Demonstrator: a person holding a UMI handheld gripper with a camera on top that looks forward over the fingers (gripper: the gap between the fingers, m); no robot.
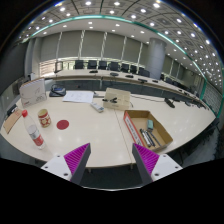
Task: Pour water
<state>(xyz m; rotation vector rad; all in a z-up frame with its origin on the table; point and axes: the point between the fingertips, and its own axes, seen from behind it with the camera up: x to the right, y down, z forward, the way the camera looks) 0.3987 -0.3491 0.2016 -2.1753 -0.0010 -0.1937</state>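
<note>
The gripper point(112, 160) is hovering above the near edge of a wide pale desk point(100, 125), its two fingers spread apart with nothing between them, purple pads point(77, 156) facing inward at the bottom of the frame. At the left of the frame a clear water bottle point(33, 130) with a red cap is standing upright on the desk, well apart from the fingers. Just beside it a small jar point(44, 118) is standing, and a red disc point(63, 124) is lying flat nearby. To the right of centre an open cardboard box point(146, 129) is sitting.
</note>
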